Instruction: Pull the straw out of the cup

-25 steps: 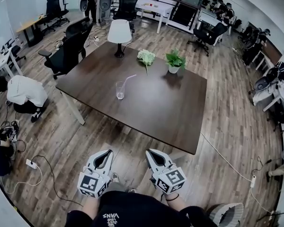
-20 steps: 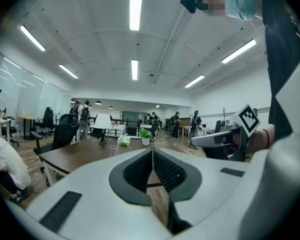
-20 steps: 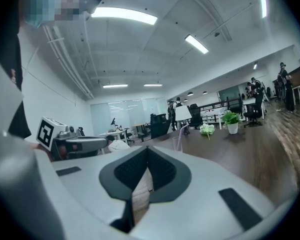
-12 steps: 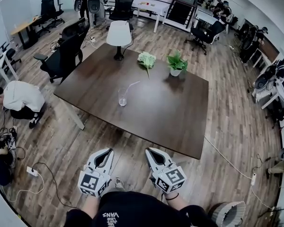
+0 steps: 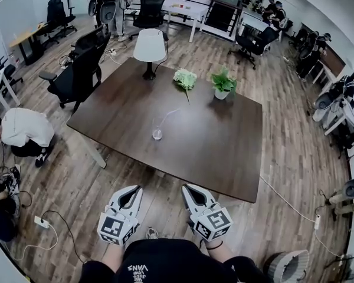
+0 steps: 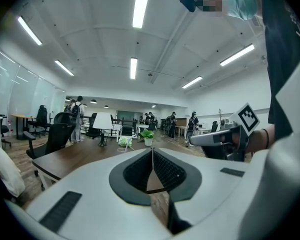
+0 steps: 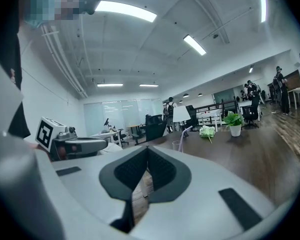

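We find the dark table point(image 5: 212, 140) has drawn nearer since the earlier frame.
The left gripper point(image 5: 131, 188) and right gripper point(image 5: 189, 188) are short of its edge, jaws together and empty; the clear cup point(image 5: 157, 133) stands on it, with the straw point(image 5: 167, 114) inside.

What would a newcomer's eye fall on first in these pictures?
A dark brown wooden table fills the room's middle, bearing a clear glass cup with a pale straw; a white lamp, white flowers and a green potted plant sit near its far edge. Below, the white left gripper and right gripper, both shut and empty, are short of it.
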`<state>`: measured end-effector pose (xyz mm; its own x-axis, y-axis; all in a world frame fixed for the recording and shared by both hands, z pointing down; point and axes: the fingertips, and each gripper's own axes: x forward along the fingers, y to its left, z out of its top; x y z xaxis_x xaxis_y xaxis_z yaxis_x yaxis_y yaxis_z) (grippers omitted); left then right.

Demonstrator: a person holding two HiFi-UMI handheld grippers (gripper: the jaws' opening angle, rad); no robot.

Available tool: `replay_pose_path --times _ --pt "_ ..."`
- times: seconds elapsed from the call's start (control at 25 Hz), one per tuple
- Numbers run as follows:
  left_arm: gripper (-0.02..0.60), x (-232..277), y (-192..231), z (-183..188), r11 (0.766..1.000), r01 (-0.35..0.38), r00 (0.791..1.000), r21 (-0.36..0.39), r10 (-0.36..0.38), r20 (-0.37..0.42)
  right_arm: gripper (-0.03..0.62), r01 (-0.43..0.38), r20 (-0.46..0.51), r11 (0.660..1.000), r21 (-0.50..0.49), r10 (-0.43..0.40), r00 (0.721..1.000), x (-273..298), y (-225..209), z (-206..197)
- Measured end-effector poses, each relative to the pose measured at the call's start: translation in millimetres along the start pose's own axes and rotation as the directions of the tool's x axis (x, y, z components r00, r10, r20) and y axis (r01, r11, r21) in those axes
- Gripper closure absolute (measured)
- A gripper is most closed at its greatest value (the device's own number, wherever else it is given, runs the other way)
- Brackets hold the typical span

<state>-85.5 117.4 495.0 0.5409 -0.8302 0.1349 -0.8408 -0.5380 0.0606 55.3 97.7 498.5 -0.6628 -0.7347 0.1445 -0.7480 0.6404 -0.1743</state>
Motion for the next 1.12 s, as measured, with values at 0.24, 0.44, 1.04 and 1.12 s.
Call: replay_pose_path --times 0.24,0.44,1.04,1.12 --pt "0.563 7.5 12.9 -3.9 1.0 0.013 1.0 -0.018 -0.013 -0.007 0.576 0.018 -0.01 1.0 0.002 -0.018 1.0 11.4 -2.8 -1.8" --pt "0.563 20.5 26.7 -5.6 1.0 0.009 1.0 -0.022 -0.009 -0.006 0.576 0.023 -0.013 1.0 0.006 -0.023 1.0 27.8 -13.3 0.6" --pt "0.563 96.3 53.4 10.4 1.0 -0.015 1.0 -0.028 0.015 -0.012 0.576 -0.045 -0.027 0.999 -0.021 0.044 0.999 85.1 -69.3 21.8" --pt "0.563 103.9 57.8 10.2 0.999 -0.02 1.0 -0.028 0.019 -0.015 0.576 -0.053 -0.027 0.998 -0.021 0.052 0.998 92.9 -74.6 22.8"
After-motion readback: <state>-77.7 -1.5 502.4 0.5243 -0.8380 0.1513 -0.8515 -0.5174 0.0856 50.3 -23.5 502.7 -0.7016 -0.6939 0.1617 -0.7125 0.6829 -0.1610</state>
